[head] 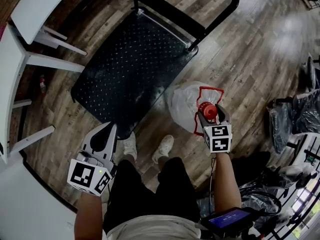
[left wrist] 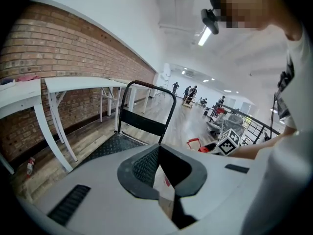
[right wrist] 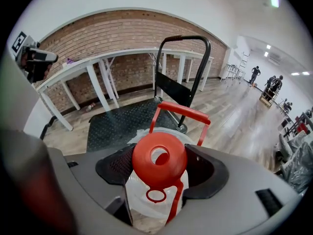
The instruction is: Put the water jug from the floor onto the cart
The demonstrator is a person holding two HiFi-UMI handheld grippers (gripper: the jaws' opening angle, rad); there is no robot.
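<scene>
The clear water jug (head: 182,101) stands on the wood floor just right of the black cart (head: 135,59); its red carry handle (head: 210,90) is raised. My right gripper (head: 210,115) is shut on the jug's neck under the red cap (right wrist: 159,158), and the jaws hug both sides of it (right wrist: 159,170). The cart's studded deck (right wrist: 122,124) lies beyond the jug and bears nothing. My left gripper (head: 107,130) hangs shut and holds nothing by the person's left leg, near the cart's close corner. In its own view the tips (left wrist: 159,148) meet, with the cart handle (left wrist: 146,84) ahead.
White tables (head: 30,44) stand along a brick wall left of the cart. Plastic-wrapped chairs (head: 295,114) crowd the right side. The person's shoes (head: 162,146) are between the cart's near end and the jug. The cart's push handle (head: 220,19) rises at its far end.
</scene>
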